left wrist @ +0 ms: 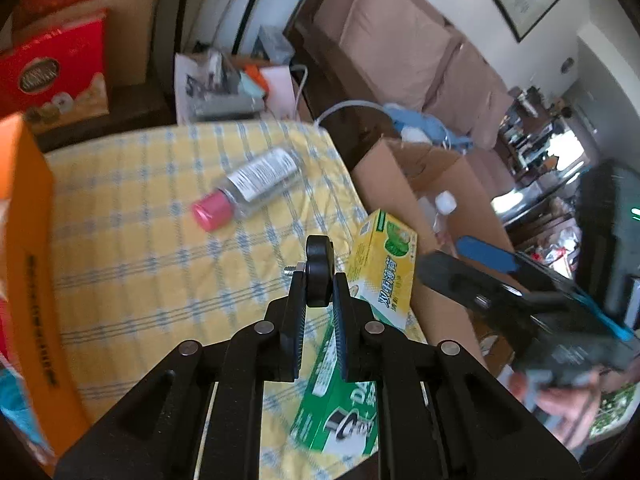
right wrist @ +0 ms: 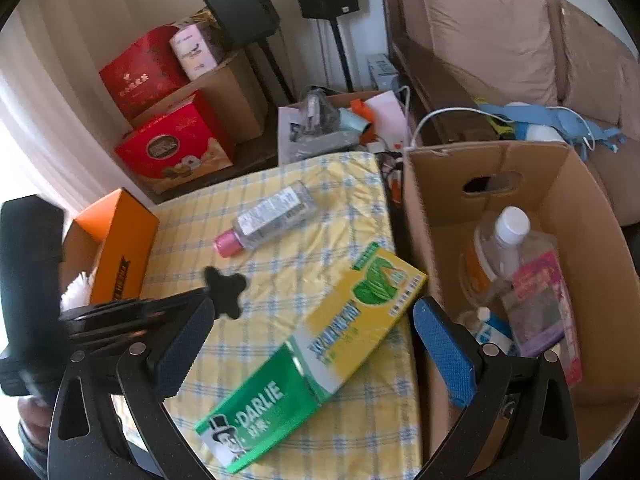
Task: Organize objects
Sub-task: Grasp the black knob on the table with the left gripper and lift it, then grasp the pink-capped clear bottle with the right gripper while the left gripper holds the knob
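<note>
Squeezing a little black knob (left wrist: 319,276) with a metal screw sticking out of it, my left fingers (left wrist: 320,280) are shut tight on it, above the yellow checked table (left wrist: 132,216). In the right view the knob (right wrist: 224,291) looks like a small black clover. My right fingers (right wrist: 312,344) are wide open with nothing between them, above the green and yellow toothpaste box (right wrist: 316,356) lying flat on the table. A clear bottle with a pink cap (right wrist: 264,220) lies on its side farther back. An orange box (right wrist: 116,248) sits at the left edge. Just beside the table on the right is a cardboard box (right wrist: 560,208) with bottles and packets inside.
</note>
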{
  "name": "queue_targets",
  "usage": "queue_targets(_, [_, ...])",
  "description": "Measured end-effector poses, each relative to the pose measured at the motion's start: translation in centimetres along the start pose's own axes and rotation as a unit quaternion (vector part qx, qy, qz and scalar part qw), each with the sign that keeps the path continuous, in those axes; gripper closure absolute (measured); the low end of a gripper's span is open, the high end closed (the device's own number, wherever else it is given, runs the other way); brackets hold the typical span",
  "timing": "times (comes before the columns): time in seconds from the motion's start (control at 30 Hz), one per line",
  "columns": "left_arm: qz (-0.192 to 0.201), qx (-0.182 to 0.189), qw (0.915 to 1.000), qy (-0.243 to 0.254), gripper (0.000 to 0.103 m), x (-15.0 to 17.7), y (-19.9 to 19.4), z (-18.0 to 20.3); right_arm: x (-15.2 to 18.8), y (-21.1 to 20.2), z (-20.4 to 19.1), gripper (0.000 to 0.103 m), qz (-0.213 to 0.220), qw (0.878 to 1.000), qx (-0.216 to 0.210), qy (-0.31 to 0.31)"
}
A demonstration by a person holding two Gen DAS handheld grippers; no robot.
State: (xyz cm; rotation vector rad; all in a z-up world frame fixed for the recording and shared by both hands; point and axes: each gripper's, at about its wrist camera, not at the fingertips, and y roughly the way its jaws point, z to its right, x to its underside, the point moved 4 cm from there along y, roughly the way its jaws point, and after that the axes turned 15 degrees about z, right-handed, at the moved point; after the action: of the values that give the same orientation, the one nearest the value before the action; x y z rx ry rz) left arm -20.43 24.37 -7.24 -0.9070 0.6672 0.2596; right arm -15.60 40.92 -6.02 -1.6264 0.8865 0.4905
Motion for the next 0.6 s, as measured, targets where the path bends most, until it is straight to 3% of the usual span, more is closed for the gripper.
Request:
queue_targets(0.2, [0.024, -0.016, 0.9996, 0.002, 0.091, -1.8, -4.0, -2.0, -1.0, 1.7, -1.6, 0.001, -0.009, 1.000, -0.012, 0.002])
queue_targets(0.4, [0.040, -0.025, 0.9989, -0.006, 0.091, -2.5, -6.5, -4.0, -1.3, 5.0, -3.2, 0.001, -0.030, 0.999, 0.000, -0.022])
queue_targets(0.6, [0.054, -0.027, 0.9979, -0.021, 0.091, -3.2, -8.1, -5.9, -2.1, 9.4, -2.7, 0.001, -0.060, 0.998, 0.025, -0.001])
